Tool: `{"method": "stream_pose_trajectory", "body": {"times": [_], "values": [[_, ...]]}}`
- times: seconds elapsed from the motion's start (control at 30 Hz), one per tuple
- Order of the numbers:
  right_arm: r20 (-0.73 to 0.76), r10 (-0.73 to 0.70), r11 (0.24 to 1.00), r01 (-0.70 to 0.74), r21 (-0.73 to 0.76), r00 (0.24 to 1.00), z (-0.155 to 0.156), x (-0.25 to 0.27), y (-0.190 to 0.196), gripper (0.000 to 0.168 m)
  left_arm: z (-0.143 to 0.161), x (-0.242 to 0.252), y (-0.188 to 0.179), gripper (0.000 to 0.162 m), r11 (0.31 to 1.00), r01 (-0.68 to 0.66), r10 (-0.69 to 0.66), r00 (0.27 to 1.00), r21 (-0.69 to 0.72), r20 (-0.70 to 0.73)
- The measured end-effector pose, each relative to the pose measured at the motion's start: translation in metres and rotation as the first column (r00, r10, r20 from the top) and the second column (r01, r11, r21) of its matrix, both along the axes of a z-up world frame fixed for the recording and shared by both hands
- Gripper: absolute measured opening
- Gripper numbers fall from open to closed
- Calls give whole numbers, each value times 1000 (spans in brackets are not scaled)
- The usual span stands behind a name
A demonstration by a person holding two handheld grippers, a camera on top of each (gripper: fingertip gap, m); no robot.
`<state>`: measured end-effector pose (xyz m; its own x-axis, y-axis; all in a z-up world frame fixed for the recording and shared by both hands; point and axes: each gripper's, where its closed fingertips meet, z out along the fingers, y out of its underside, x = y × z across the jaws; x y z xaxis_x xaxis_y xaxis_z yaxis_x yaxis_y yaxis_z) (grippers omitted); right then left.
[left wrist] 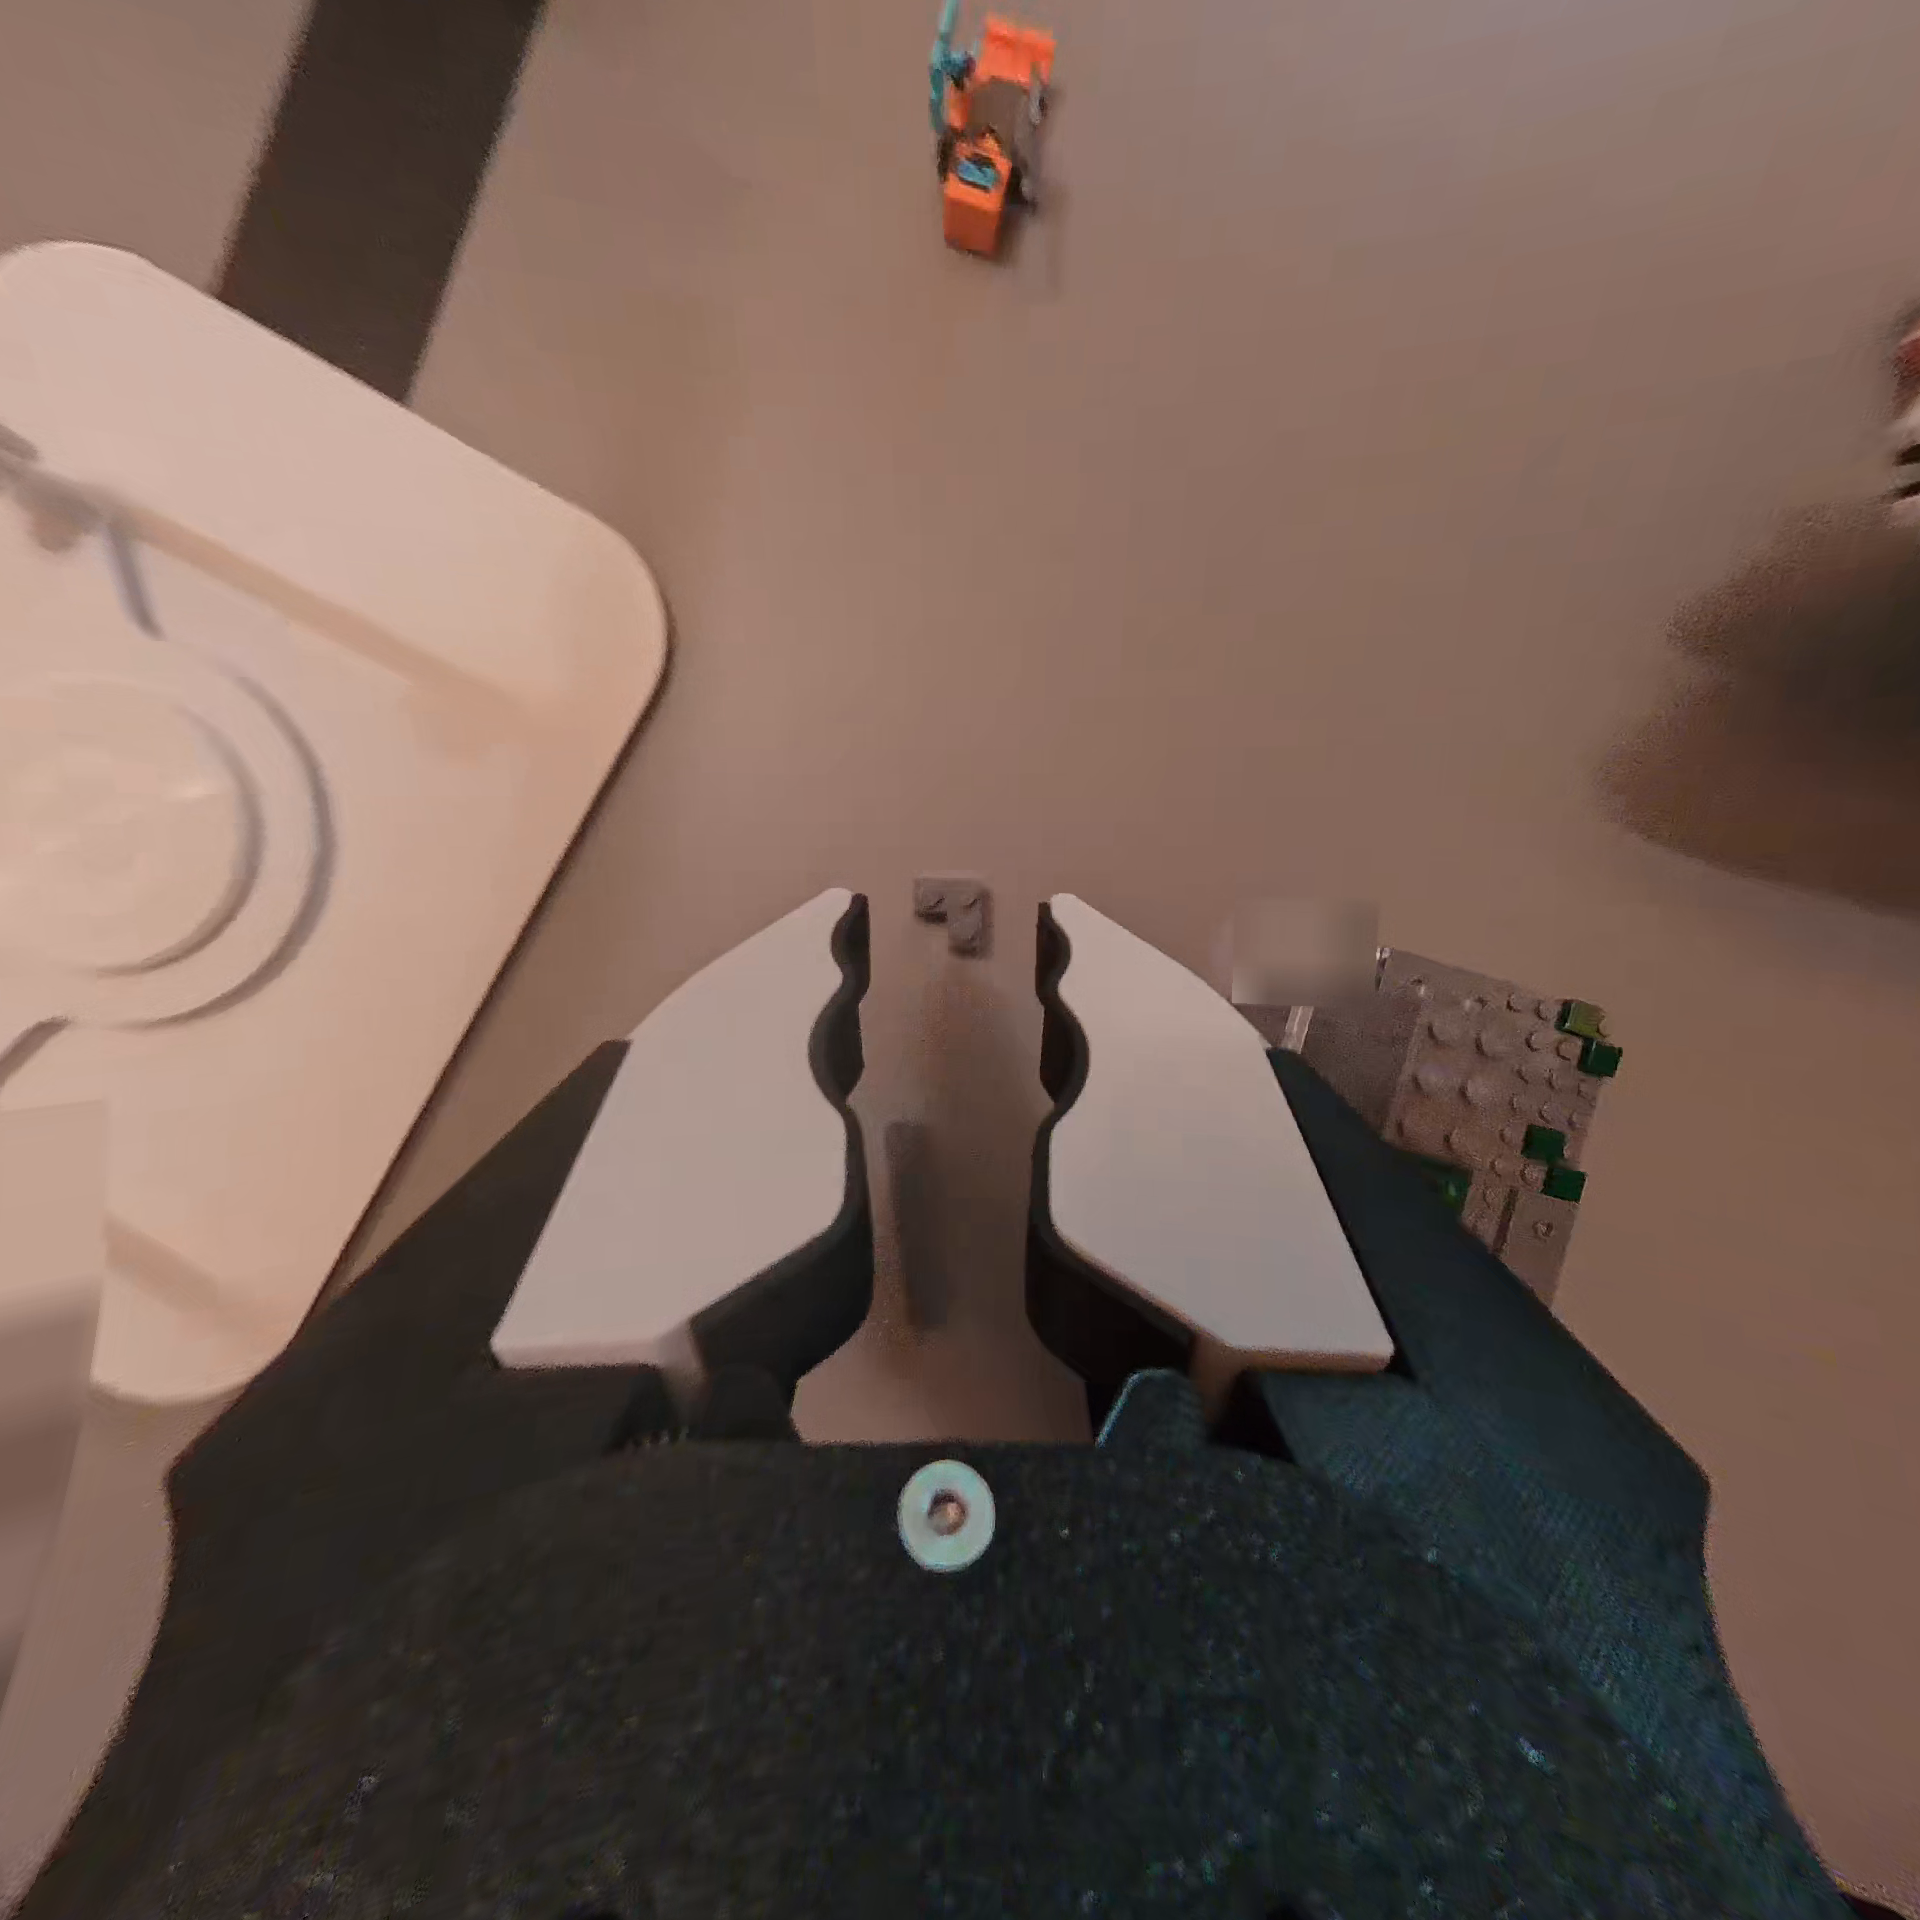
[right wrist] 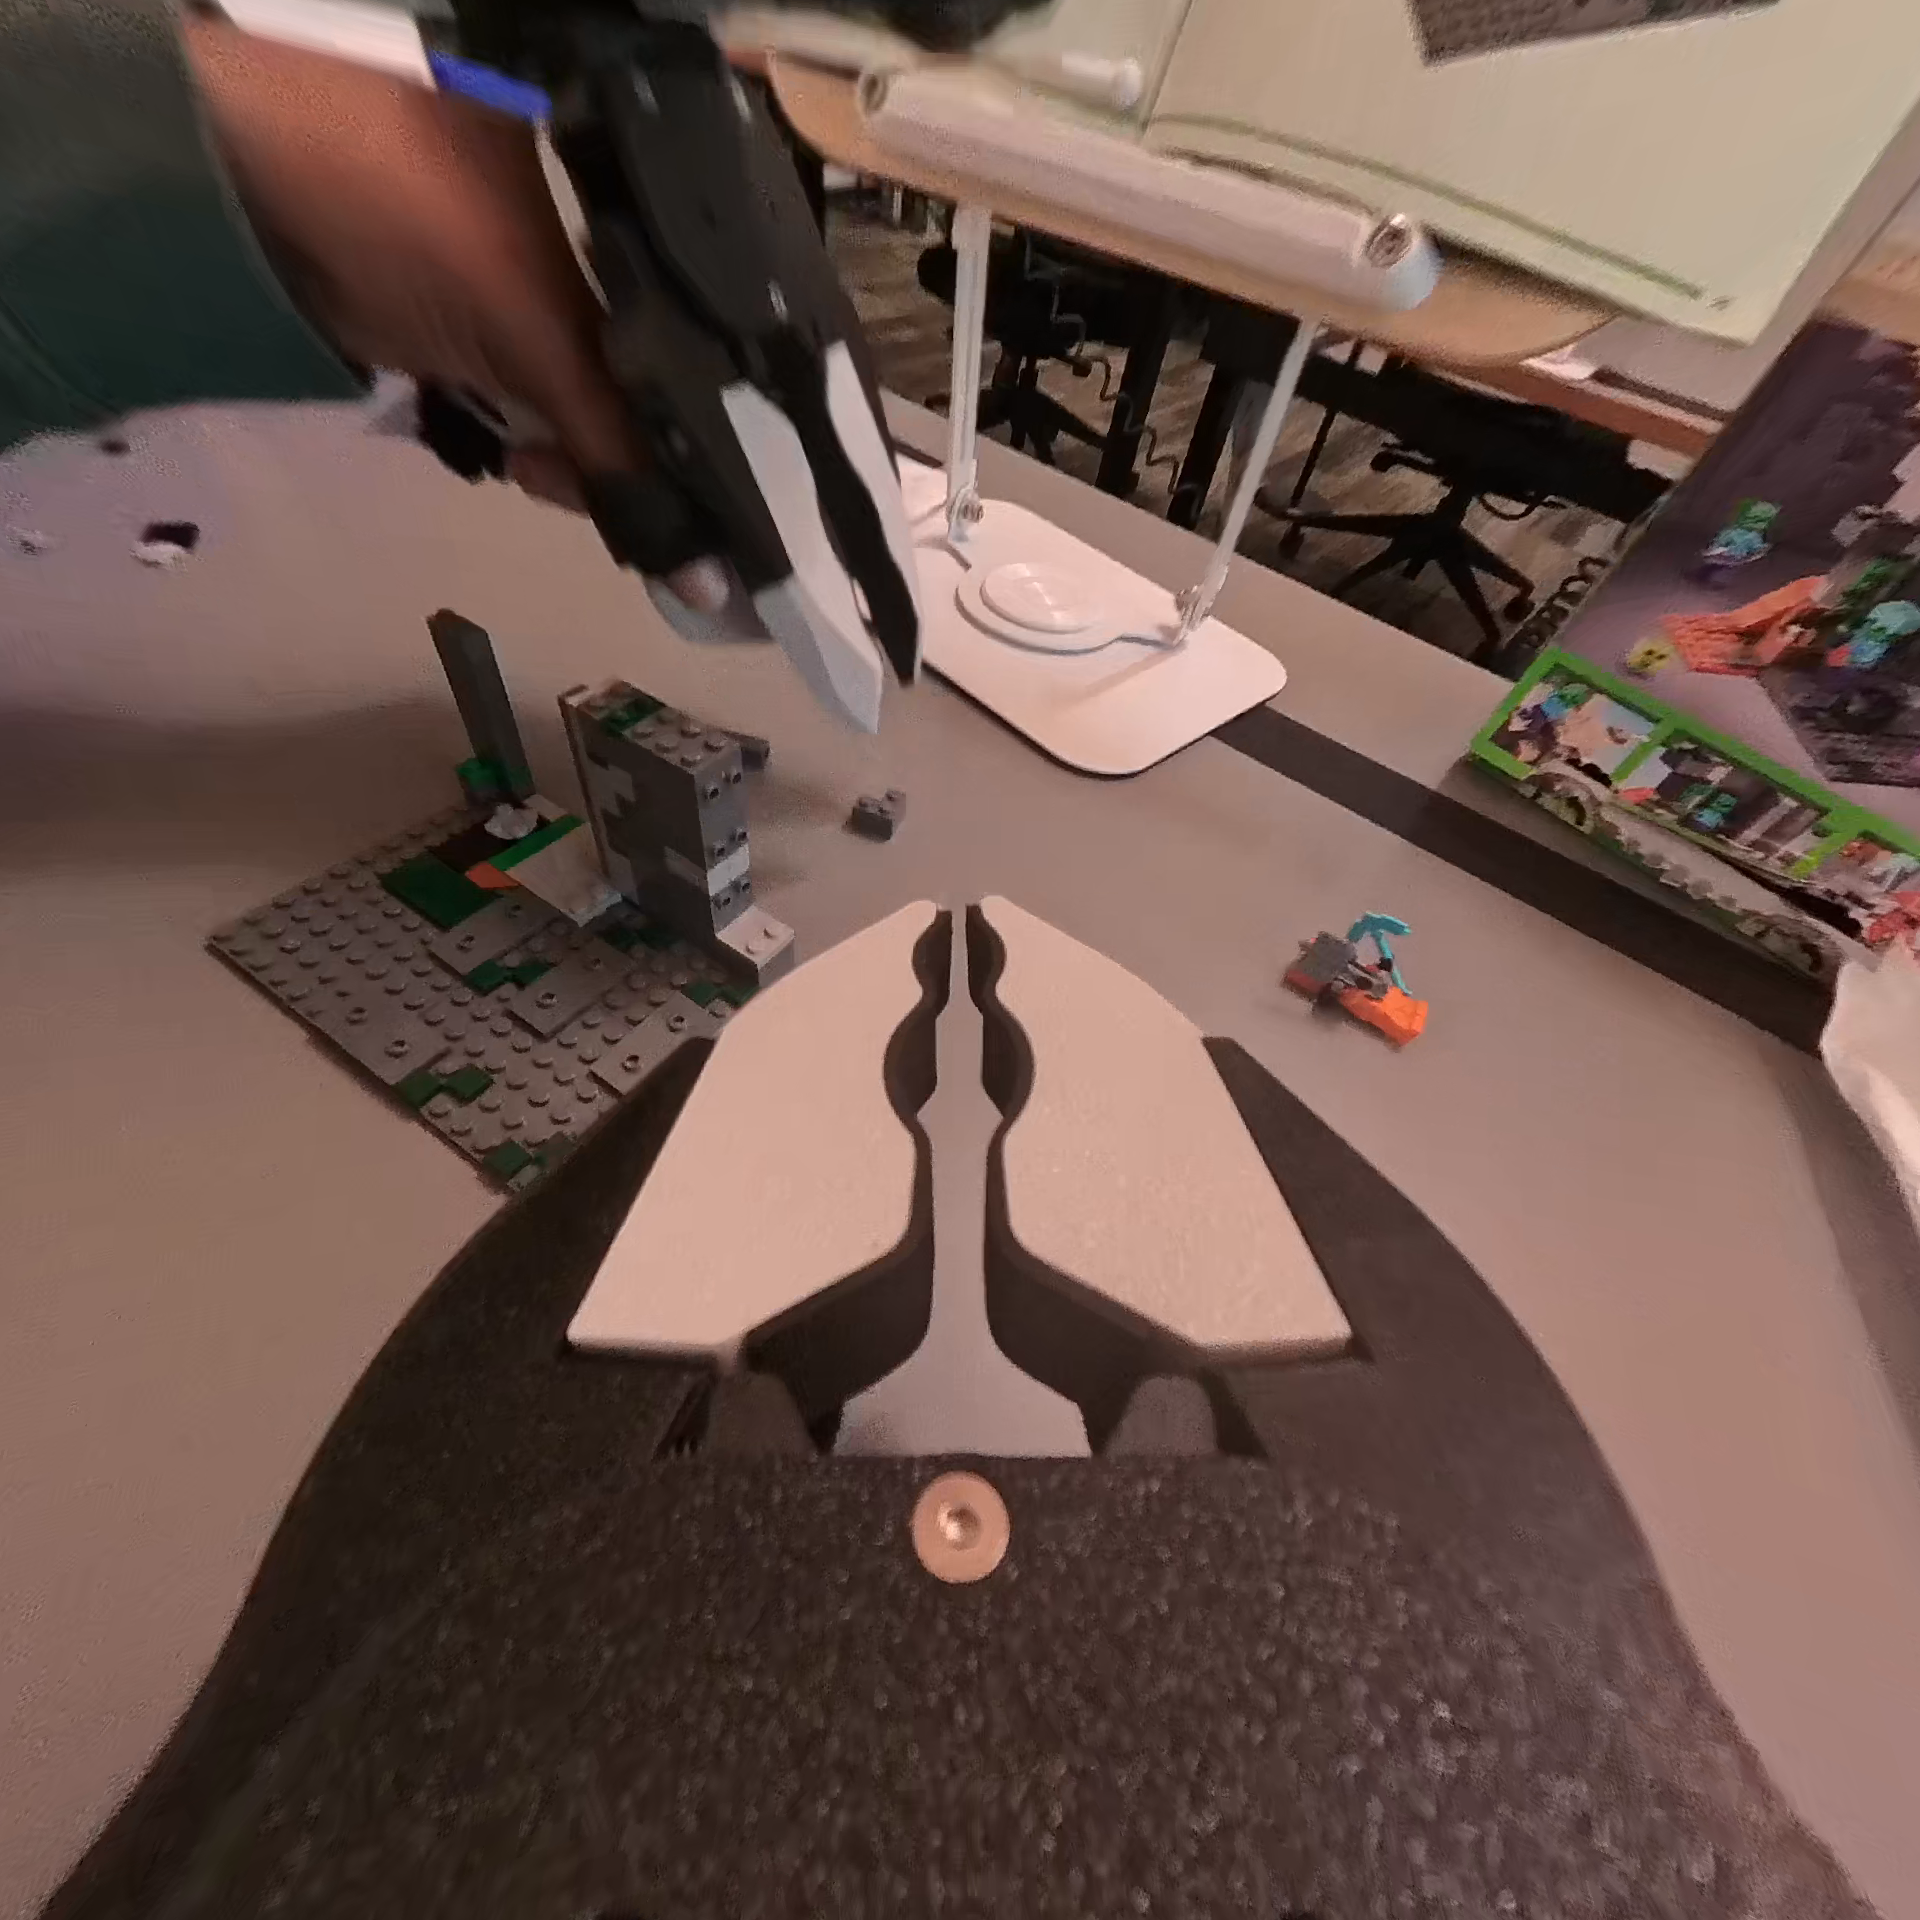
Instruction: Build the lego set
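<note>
We hold our left black-and-white tongs [left wrist: 948, 914] pointed downward, jaws parted. Our right black-and-white tongs [right wrist: 958, 914] sit nearly closed, empty.

- Left wrist view: looking steeply down along its own tongs [left wrist: 948, 914] at the tabletop [left wrist: 1247, 520], hovering near a small grey brick [left wrist: 954, 912].
- Right wrist view: sitting low, facing across the tabletop [right wrist: 1558, 1143] toward a white stand base [right wrist: 1091, 665].
- Both views are sharing: grey brick [right wrist: 876, 814], grey baseplate build [left wrist: 1496, 1091] [right wrist: 468, 966], orange figure [left wrist: 987, 135] [right wrist: 1356, 982], stand base [left wrist: 260, 644].
</note>
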<state>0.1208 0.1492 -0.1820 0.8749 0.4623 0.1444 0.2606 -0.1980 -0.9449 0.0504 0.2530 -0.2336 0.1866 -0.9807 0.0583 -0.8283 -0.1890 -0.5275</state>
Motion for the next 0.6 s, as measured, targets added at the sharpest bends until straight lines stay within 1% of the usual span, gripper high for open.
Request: {"method": "stream_pose_trajectory", "body": {"times": [0.1,0.17,0.3,0.37,0.43,0.6], "values": [[24,51,996,-49,-78,998,-13,-12,11,7,15,-19,5,27,998,-59,57,997,34,50],[28,100,986,-95,-138,995,-21,-23,21,9,25,-30,6,24,992,-124,120,986,34,114],[82,139,975,-121,-188,987,-32,-32,46,10,51,-53,2,10,957,-283,253,920,63,300],[89,143,970,-122,-209,986,-36,-34,58,10,61,-70,0,3,924,-359,292,883,128,368],[86,140,964,-116,-241,986,-40,-35,65,10,65,-88,-7,1,890,-421,326,856,177,401],[84,106,951,-76,-301,991,-48,-32,56,2,56,-121,-46,0,847,-499,380,811,185,445]]}}
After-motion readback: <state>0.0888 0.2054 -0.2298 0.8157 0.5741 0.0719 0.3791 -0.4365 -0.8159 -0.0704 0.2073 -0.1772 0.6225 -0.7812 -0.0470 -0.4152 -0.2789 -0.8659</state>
